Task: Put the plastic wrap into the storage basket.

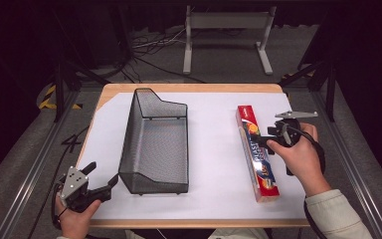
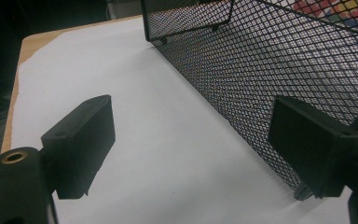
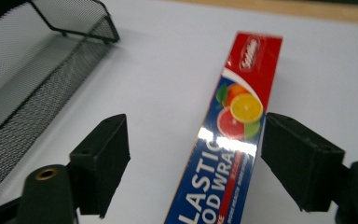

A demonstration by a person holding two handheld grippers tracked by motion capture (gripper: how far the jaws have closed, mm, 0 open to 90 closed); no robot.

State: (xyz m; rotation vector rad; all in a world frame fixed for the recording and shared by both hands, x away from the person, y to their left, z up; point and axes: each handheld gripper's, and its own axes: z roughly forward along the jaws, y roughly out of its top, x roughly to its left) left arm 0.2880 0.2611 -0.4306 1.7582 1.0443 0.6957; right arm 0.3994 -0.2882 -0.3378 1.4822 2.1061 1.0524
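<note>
Plastic wrap box (image 3: 233, 140) is the thing to watch, and starting at the right gripper (image 1: 264, 141): its jaws are spread wide with nothing clamped, the box lying between them in the right gripper view, close to the right-hand pad but, as far as I can tell, not pressed by either. It's lying flat on the white sheet on the right side of the table (image 1: 214, 89), long axis running away from the person, well apart from the mesh basket (image 1: 154, 144) in the middle. My worry: the box is long and glossy, so a pinch this far off its middle could let it pivot or droop, and a skewed close could just shove it sideways across the paper. Carried over tilted, one end might clip the basket's rim. Left gripper (image 1: 102, 184) sits open too, empty, just beside the basket's near corner, close enough that a careless nudge would shift the basket.
</note>
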